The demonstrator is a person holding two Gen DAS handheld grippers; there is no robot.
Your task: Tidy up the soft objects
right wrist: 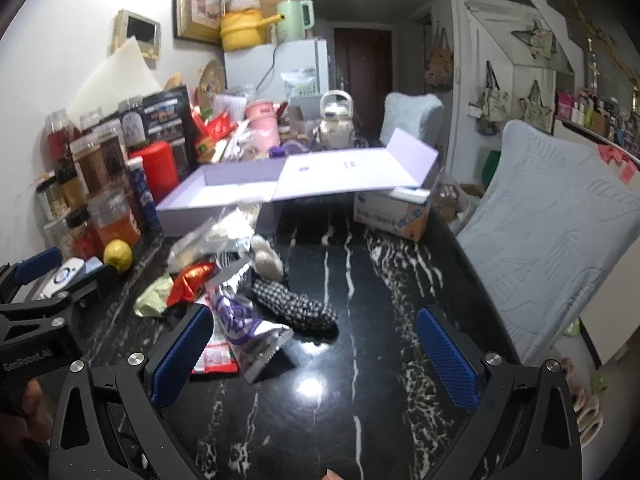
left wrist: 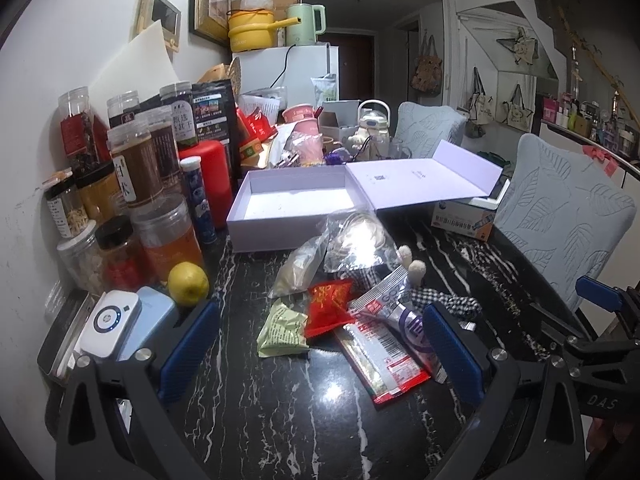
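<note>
Nothing sorted yet: my lavender box [left wrist: 280, 236] sits bare with its lid [left wrist: 420, 182] flipped back

Every soft thing is still heaped on the tabletop [left wrist: 304, 412] just in front of it: clear bags [left wrist: 352, 240], a checked fabric toy [right wrist: 296, 308], a purple-and-silver pouch [right wrist: 244, 328], a red packet [left wrist: 328, 308], a green packet [left wrist: 282, 328]; my left claw [left wrist: 320, 354] and right claw [right wrist: 312, 354] hang spread wide, gripping nothing

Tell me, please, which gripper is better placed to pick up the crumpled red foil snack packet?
Probably the left. The left gripper is open, with the crumpled red foil snack packet lying between and just ahead of its fingers. The right gripper, also open, faces bare black marble table; the packet lies off to its left.
</note>
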